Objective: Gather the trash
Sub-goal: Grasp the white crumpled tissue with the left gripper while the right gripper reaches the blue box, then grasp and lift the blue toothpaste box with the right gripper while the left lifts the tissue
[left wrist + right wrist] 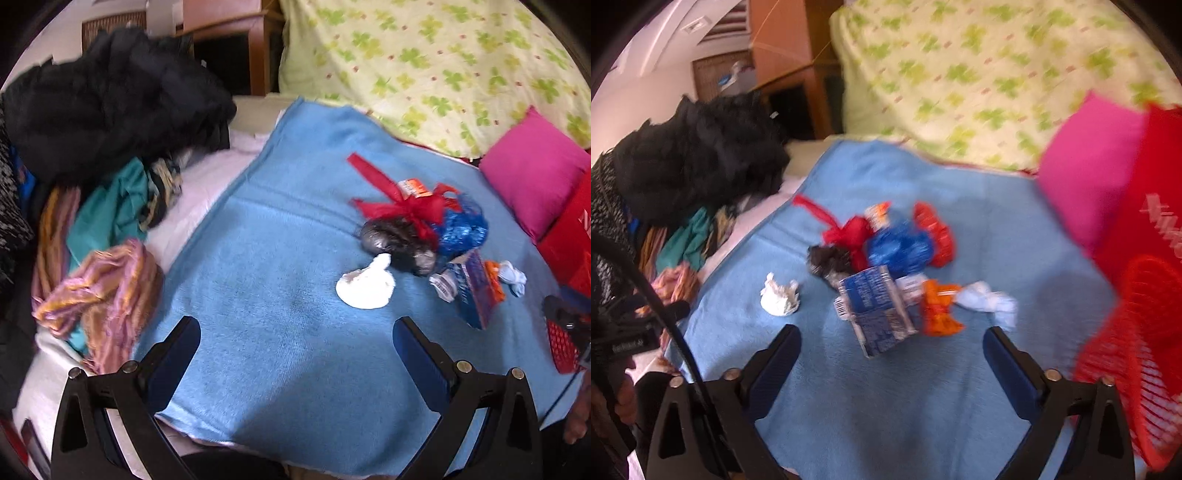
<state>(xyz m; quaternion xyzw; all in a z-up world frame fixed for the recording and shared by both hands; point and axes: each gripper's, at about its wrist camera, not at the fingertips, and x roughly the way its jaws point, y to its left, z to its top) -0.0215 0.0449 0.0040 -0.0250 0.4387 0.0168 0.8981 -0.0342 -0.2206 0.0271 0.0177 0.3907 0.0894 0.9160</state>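
Both my left gripper (297, 338) and right gripper (892, 345) gape empty above the trash pile (886, 258); I judge the blue carton (877, 310) comes first.

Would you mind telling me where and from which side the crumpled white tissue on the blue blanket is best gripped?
Grip the crumpled white tissue across its broad rounded body, coming from above. It lies apart from the other trash on the blue blanket, so both sides look clear for the fingers. Its thin twisted tip points toward the dark foil wrapper and would probably slip.
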